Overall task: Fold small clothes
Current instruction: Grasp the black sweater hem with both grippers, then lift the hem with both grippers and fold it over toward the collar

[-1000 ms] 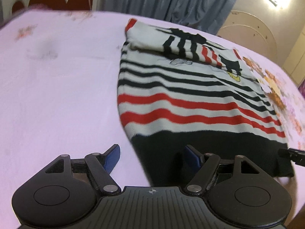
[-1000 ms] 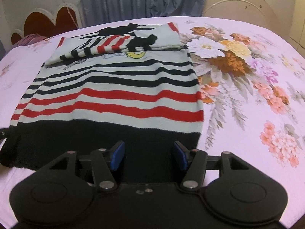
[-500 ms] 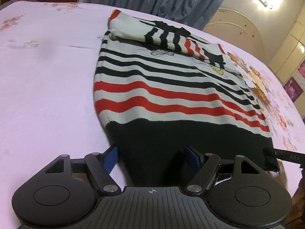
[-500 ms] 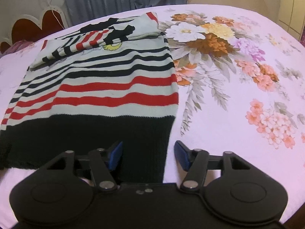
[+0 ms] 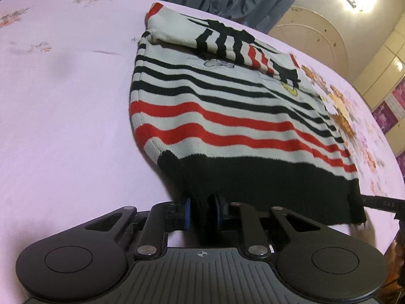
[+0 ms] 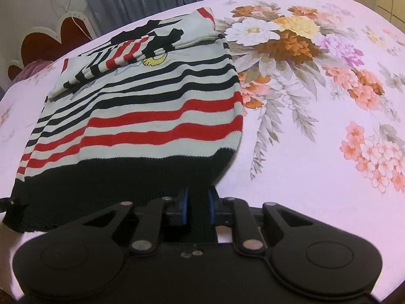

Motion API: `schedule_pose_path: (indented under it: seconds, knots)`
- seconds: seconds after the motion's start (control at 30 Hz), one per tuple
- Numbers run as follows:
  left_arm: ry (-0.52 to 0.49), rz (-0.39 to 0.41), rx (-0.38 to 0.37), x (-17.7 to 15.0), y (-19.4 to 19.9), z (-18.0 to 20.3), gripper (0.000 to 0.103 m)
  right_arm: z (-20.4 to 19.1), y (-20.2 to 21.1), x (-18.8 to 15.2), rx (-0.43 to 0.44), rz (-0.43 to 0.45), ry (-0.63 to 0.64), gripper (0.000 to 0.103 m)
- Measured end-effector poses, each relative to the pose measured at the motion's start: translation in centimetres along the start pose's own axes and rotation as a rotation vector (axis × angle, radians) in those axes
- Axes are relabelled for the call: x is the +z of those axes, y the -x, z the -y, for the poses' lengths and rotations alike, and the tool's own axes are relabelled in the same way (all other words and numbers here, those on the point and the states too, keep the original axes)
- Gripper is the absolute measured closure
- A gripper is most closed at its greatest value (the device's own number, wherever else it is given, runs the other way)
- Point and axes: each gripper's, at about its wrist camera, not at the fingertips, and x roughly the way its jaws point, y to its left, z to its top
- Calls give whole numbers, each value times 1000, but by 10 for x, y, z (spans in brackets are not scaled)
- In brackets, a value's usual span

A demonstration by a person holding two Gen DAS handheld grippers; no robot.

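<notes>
Knitted striped sweater (image 5: 227, 116) hem being pinched at both corners.
Left gripper (image 5: 201, 214) and right gripper (image 6: 198, 207) are gripping black hem; lifting evenly should keep the fold square on the bed (image 5: 63, 126).

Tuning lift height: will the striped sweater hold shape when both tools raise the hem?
Likely floppy: the sweater already bunches at the left tool and right tool. Middle probably sags. Folded sleeves may slide.
</notes>
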Motion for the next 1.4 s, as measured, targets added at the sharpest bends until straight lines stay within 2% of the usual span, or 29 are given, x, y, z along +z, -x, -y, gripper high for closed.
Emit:
schedule_pose_path:
  seconds: [0.27,0.33,0.37,0.4,0.47,0.6,0.87,1.03,1.2,1.4]
  knots:
    - [118,-35,-57,-1,-3,-8,85,-5,-1,1,3,-43,13,73]
    - [116,-37,-70,-1,-5,-7,86,-7,-2,2,17,-56,10,82]
    - [113,-35,-76,0,-4,-6,89,-6,-2,4,44,-66,-4,92]
    - [111,-29,-83,2,-4,-5,98,-5,-2,6,64,-75,-18,92]
    - [116,-2,-104,8,1,-4,98,-6,0,11,84,-72,-19,93]
    - [64,110,-120,34,18,6,98,-6,14,28,159,-13,-32,93]
    - [5,320,-122,117,22,19,98,-20,37,104,220,211,27,93]
    - [11,393,-100,172,-1,21,98,-24,20,170,217,318,41,93]
    - [52,430,-67,224,-39,16,98,-29,-21,230,226,347,22,93]
    - [79,401,-35,269,-88,8,98,-29,-79,278,211,319,-11,93]
